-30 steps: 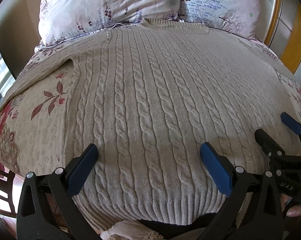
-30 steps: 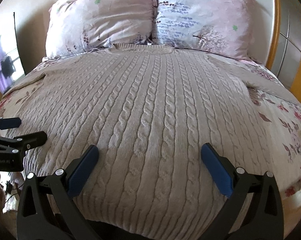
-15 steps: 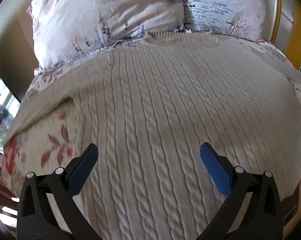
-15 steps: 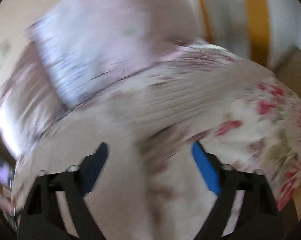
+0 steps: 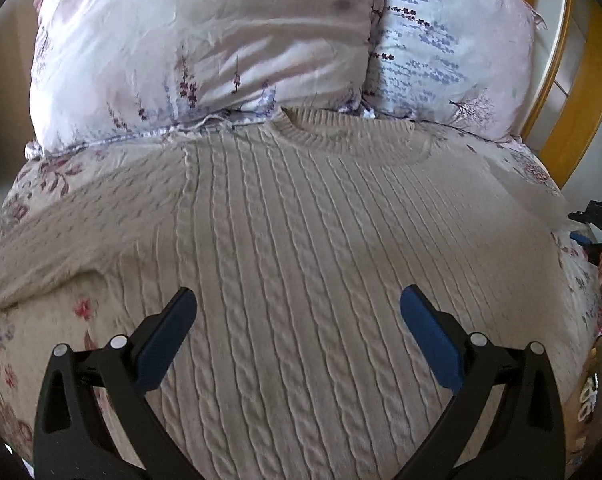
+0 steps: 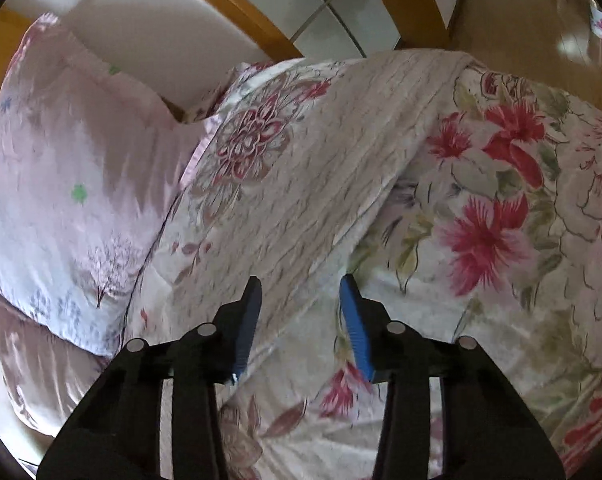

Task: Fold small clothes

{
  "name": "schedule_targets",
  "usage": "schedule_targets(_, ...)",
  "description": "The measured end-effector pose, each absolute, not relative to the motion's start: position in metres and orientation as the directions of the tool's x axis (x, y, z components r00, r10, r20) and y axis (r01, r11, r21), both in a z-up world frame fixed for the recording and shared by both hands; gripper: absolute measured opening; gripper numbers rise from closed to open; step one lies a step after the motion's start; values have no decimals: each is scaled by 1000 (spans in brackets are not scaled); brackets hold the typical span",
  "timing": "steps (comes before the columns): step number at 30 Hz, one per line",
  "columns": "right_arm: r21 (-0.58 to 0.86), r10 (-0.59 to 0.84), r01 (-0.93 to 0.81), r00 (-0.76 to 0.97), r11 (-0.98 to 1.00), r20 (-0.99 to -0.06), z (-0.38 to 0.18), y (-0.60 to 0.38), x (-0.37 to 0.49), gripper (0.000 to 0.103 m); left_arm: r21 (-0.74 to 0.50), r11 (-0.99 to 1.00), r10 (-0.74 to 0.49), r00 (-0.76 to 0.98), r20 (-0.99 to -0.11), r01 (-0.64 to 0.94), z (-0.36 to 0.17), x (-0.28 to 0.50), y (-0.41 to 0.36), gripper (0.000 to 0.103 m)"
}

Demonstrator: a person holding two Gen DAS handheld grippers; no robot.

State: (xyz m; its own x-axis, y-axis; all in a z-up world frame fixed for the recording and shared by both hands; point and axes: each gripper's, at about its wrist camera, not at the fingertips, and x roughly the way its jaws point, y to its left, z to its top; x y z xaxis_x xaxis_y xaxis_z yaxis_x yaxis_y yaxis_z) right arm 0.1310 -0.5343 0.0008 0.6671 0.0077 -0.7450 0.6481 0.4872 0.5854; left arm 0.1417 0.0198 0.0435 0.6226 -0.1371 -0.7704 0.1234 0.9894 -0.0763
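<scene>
A beige cable-knit sweater [image 5: 321,248] lies flat on the bed, its neckline against the pillows and its left sleeve [image 5: 61,236] stretched out to the left. My left gripper [image 5: 297,316] hovers wide open and empty over the sweater's body. In the right wrist view the sweater's right sleeve [image 6: 341,152] runs out across the floral bedspread toward the bed's edge. My right gripper [image 6: 301,300] is partly open and empty just above this sleeve, near its lower edge. The right gripper also shows at the right edge of the left wrist view [image 5: 601,232].
Two floral pillows [image 5: 205,48] [image 5: 453,52] stand at the head of the bed against a wooden headboard [image 5: 573,80]. The floral bedspread [image 6: 501,220] covers the bed. A wooden floor [image 6: 521,12] lies beyond the bed's right edge.
My left gripper moved forward over the sweater toward the neckline. My right gripper swung right, off the sweater's body to the right sleeve, and its jaws narrowed.
</scene>
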Motion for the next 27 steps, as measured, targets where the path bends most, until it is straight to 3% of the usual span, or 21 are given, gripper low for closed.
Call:
schedule_targets(6, 574, -34, 665, 667, 477, -745, -2, -541, 135, 33, -69, 989, -136, 624, -770, 131, 41, 159, 19, 101)
schedule_targets(11, 528, -87, 681, 650, 507, -755, -4, -541, 140, 14, -100, 986, -160, 592, -790, 133, 33, 173, 19, 101)
schedule_targets(20, 455, -157, 568, 726, 686, -669, 45, -507, 150, 10, -243, 963, -263, 576, -774, 114, 25, 187, 33, 101)
schedule_targets(24, 449, -64, 390, 807, 804, -587, 80, -454, 159, 10, -289, 952, -292, 597, -747, 104, 25, 190, 39, 101)
schedule_targets(27, 456, 90, 202, 836, 867, -542, 93, -397, 166, 10, -351, 928, -349, 618, -704, 125, 26, 188, 42, 101)
